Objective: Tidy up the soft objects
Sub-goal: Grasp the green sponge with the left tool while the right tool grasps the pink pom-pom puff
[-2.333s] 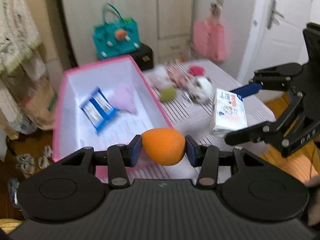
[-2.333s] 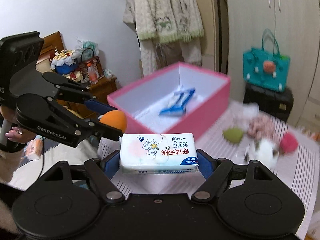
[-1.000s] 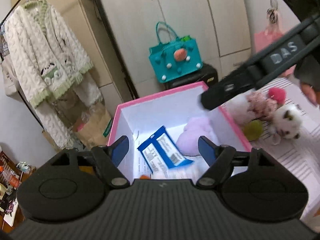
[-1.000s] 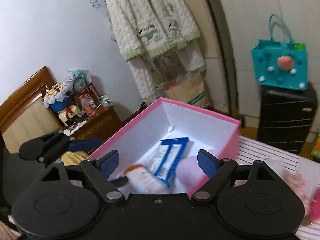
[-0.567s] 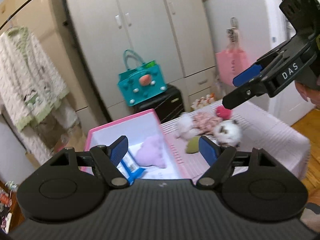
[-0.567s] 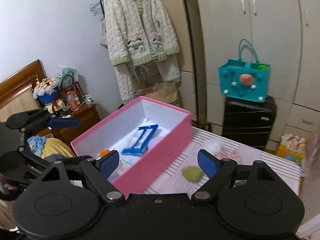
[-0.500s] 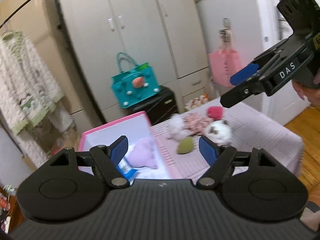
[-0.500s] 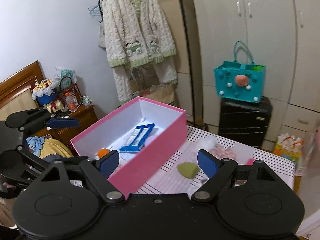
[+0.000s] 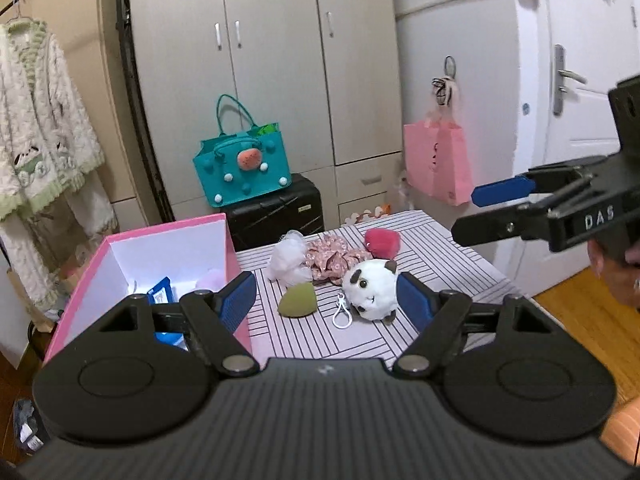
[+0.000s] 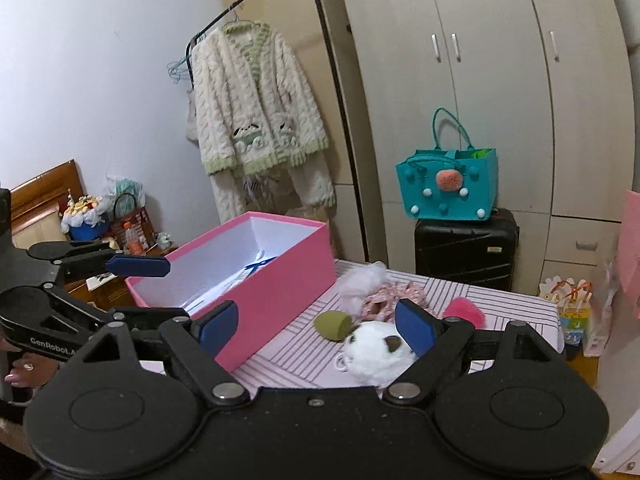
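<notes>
— Striped tablecloth [image 9: 436, 252] over a small table in a bedroom, cupboards behind. What are the tools doing?

— Nearest, the left gripper [image 9: 326, 300] has its blue pads spread wide with nothing between them; its jaws have just been closing a little. The right gripper [image 10: 316, 326] is spread wide too, and empty. Neither touches anything.

— And the soft things?

— Just past the fingers lie a white panda plush [image 9: 370, 290] with a white clip beside it, and an olive-green sponge [image 9: 298, 300]. Behind them sit a white puff [image 9: 286, 258], a floral scrunchie [image 9: 334, 254] and a pink sponge [image 9: 382, 240], close together.

— The box?

— A pink box [image 10: 276, 300] stands open on the left edge of the table, blue packets and a lilac thing inside.

— Further back?

— A teal bag [image 10: 446, 188] on a black suitcase [image 10: 464, 250], and a knitted cardigan [image 10: 254, 108] on a rail. Bare cloth shows on the table's right side.
</notes>
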`<state>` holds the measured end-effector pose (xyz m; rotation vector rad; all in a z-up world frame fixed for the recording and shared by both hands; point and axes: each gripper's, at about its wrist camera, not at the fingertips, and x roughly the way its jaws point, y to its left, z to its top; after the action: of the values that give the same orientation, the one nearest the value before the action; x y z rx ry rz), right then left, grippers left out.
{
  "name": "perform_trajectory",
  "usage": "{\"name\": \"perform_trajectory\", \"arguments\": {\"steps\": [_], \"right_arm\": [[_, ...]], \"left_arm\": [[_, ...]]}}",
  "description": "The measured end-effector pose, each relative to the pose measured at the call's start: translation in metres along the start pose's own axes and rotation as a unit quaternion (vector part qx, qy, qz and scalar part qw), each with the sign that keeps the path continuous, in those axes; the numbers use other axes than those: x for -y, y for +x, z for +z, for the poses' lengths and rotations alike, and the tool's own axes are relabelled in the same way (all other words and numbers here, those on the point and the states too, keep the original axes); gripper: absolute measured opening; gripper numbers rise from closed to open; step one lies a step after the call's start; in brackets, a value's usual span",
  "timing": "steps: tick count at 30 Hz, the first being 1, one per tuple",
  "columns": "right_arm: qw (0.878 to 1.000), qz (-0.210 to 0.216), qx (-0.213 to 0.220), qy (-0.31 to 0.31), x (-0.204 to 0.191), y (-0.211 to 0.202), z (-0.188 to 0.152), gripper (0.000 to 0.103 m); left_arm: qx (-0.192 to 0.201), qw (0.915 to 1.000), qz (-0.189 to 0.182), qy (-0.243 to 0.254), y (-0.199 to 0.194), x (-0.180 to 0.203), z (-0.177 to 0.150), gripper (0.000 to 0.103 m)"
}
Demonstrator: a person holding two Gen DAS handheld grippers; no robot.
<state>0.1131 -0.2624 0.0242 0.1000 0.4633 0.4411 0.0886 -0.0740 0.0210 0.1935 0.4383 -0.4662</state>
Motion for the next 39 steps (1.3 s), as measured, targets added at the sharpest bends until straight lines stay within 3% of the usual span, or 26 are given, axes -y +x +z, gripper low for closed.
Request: {"name": "perform_trajectory", "arguments": {"steps": [9, 14, 16, 20, 28, 32, 39], "right_arm": [[0.998, -0.054, 0.019, -0.025, 0.033, 0.034, -0.013, 0.089], [0.997, -0.071, 0.015, -0.026, 0.056, 0.055, -0.014, 0.089], [0.997, -0.075, 0.018, -0.025, 0.068, 0.065, -0.013, 0.089], [0.997, -0.066, 0.011, 0.026, 0.103, 0.09, -0.012, 0.088], [0.992, -0.056, -0.037, 0.109, 0.152, 0.142, -0.013, 0.088], [0.985, -0.052, -0.06, 0.152, 0.168, 0.158, -0.016, 0.085], [0.983, -0.058, -0.078, 0.158, 0.17, 0.177, -0.026, 0.084]], "left_arm": [[-0.007, 0.9967, 0.08, -0.008, 0.064, 0.012, -0.003, 0.073], [0.002, 0.9965, 0.083, -0.007, 0.094, 0.016, -0.004, 0.066], [0.031, 0.9963, 0.077, -0.019, 0.101, 0.014, -0.005, 0.065], [0.057, 0.9947, 0.082, -0.026, 0.117, 0.013, -0.006, 0.065], [-0.032, 0.9917, 0.122, -0.026, 0.165, 0.013, -0.013, 0.063], [-0.077, 0.9894, 0.118, -0.035, 0.184, 0.009, -0.019, 0.057], [-0.098, 0.985, 0.123, -0.071, 0.197, 0.003, -0.032, 0.057]]}}
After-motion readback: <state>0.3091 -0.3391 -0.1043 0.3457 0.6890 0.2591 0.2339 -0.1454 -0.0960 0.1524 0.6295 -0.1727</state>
